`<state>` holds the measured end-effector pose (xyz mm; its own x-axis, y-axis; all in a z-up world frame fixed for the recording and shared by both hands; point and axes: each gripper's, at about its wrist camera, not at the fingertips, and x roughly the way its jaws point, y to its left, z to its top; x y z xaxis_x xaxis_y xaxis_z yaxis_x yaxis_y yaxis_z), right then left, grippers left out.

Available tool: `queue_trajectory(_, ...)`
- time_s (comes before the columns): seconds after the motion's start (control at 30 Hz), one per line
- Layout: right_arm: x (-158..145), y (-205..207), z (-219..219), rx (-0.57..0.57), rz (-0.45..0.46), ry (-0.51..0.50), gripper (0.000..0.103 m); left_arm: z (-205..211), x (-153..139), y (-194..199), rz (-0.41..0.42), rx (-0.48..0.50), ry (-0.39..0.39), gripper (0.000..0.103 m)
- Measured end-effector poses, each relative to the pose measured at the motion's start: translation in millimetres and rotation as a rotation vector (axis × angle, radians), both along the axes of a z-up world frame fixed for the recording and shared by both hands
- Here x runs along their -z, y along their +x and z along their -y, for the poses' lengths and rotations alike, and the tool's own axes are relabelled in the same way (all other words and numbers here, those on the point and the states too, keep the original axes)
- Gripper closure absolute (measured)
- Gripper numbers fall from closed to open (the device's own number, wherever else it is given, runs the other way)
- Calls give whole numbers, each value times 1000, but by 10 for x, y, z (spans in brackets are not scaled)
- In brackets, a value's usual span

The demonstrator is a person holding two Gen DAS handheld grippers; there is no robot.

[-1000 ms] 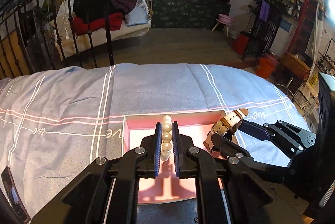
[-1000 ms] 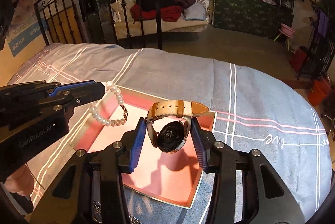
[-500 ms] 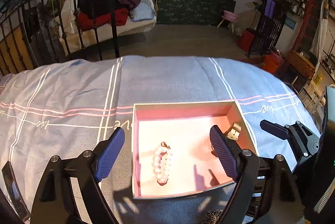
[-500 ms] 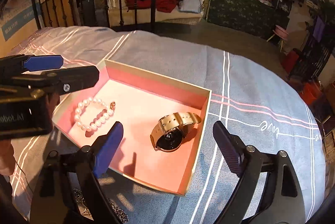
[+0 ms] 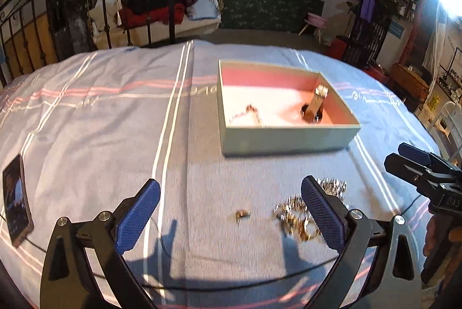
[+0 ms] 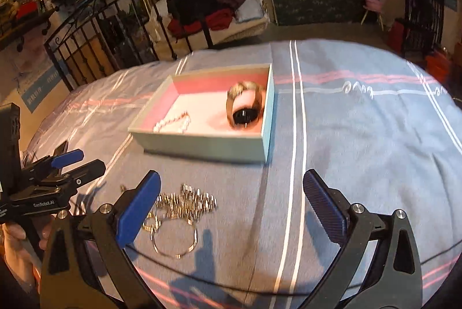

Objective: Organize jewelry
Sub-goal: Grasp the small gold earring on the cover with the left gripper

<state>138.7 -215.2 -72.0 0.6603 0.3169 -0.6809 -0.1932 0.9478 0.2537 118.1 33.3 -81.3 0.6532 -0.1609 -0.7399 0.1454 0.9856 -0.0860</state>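
Beyond both sets of fingers, the pink-lined box [image 5: 288, 132] now sits well ahead on the bed [image 5: 101, 112], where a second ago the fingers were down inside it. The pearl bracelet [image 5: 248, 114] and the watch [image 6: 245, 106] now lie loose on the box floor, bracelet left, watch right, no longer gripped. Left gripper [image 5: 229, 212] and right gripper [image 6: 231, 210] have both pulled back; their fingers are opening, spread wide with nothing between the pads. Just beside the left gripper's right finger lies a heap of gold chains [image 5: 297, 218], with a small ring [image 5: 242, 215] between the fingers. From the right wrist, the same heap touches the left finger [image 6: 138, 209]. A phone [image 5: 16, 208] lies far left near the bed's edge. Bare striped cover lies open between the fingers and the box's near wall.
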Motion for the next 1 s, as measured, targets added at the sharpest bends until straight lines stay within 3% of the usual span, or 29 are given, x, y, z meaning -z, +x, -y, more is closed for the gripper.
queue_trajectory(0.07, 153, -123, -111, -28, -28, -58, 10, 36, 178, -81, -37, 29, 21, 8)
queue_trajectory(0.13, 289, -245, -208, -66, -55, -96, 17, 78, 290, -120, -47, 68, 62, 17)
queue_trajectory(0.27, 420, -355, -310, -103, -81, -108, 17, 74, 412, -55, -79, 112, 44, 31)
queue_trajectory(0.57, 452, -323, -372, -119, -101, -119, 17, 76, 436, 20, -34, 181, 26, 55)
queue_trajectory(0.67, 448, -315, -383, -120, -104, -125, 17, 88, 426, 12, -25, 192, 18, 69)
queue_trajectory(0.73, 441, -315, -396, -121, -104, -129, 17, 113, 418, -11, -15, 208, 21, 86)
queue_trajectory(0.83, 418, -298, -424, -128, -108, -129, 17, 151, 412, -42, -6, 218, 32, 92)
queue_trajectory(1.0, 388, -221, -601, -177, -109, -133, 17, 126, 408, -38, -12, 198, -3, 92)
